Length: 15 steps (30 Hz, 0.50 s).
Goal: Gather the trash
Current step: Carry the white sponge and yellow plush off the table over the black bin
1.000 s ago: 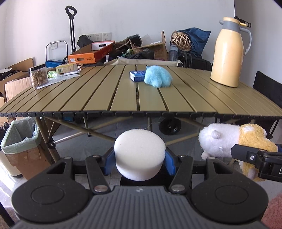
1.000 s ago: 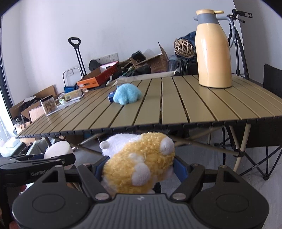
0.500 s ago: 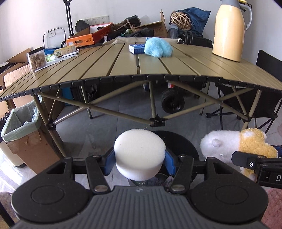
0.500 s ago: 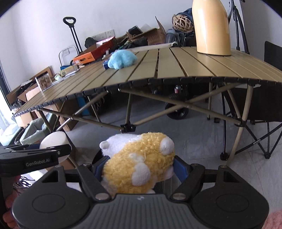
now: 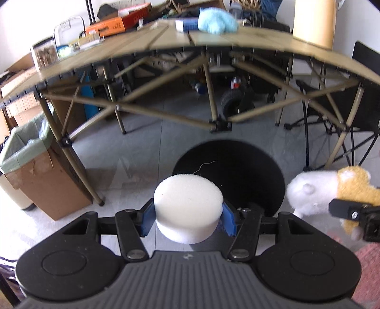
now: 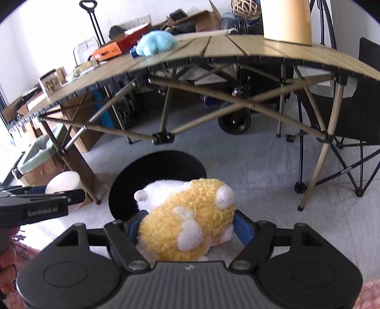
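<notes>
Table [image 5: 237, 45]: folding, slatted tan top, crossed legs below; spans the far half of both views, seen from under its near edge.
Chair [image 6: 361, 114]: black folding frame, far right, beside the table's right legs.
Cardboard box [image 5: 45, 176]: on the floor at left by a table leg, lined with a pale green bag, open on top.
Black bin [image 5: 239, 171]: round, dark inside, on the grey floor just beyond both claws, in front of the table; a thin thread lies on its inner wall.
Jug [image 6: 287, 19]: pale yellow, upright on the right part of the tabletop, top cut off by the edge.
Orange box [image 5: 118, 21]: among clutter behind the table, far left.
Blue plush [image 5: 217, 20]: on the far middle of the tabletop, touching a small blue pack [image 5: 185, 23] at its left.
Yellow-and-white plush [image 6: 187, 218]: clamped sideways between blue pads, white end toward the bin, hanging over the bin's near rim.
Foam disc [image 5: 188, 205]: white, round, flat face up, squeezed at both sides by blue pads, over the bin's near-left rim.
Left claw [image 5: 187, 217]: clenched on the foam disc.
Right claw [image 6: 187, 229]: clenched on the yellow-and-white plush, to the right of the left one.
Hand [image 6: 7, 266]: fingers at the near left edge, under the left claw's handle.
</notes>
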{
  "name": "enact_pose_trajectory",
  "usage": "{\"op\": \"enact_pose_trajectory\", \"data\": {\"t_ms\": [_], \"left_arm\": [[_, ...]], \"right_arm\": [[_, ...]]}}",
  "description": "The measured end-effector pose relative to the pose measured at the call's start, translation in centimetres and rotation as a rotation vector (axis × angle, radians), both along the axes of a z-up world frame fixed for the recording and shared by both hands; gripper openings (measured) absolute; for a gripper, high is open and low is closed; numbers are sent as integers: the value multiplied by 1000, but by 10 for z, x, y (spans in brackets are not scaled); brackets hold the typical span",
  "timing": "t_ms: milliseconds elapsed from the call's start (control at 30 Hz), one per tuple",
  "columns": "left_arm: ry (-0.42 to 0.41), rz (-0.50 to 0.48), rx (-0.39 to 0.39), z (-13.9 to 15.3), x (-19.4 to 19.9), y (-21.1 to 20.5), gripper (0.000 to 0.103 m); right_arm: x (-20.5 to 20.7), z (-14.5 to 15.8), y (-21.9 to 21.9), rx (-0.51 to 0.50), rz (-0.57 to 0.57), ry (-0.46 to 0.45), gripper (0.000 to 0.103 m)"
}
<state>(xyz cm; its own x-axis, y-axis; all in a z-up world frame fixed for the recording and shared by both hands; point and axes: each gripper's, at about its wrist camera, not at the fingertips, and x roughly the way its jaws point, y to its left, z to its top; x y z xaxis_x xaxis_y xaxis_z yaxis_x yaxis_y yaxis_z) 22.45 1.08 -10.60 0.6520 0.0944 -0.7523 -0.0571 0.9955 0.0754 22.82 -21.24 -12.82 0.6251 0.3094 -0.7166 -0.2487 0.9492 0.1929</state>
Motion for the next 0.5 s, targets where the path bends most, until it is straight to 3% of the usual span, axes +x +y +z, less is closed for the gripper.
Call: {"op": "enact_pose_trajectory", "data": {"t_ms": [500], "left_arm": [[159,33,-52,-49,12,23,57]], "right_arm": [[18,-47,-19,-30,-55,132,76]]}}
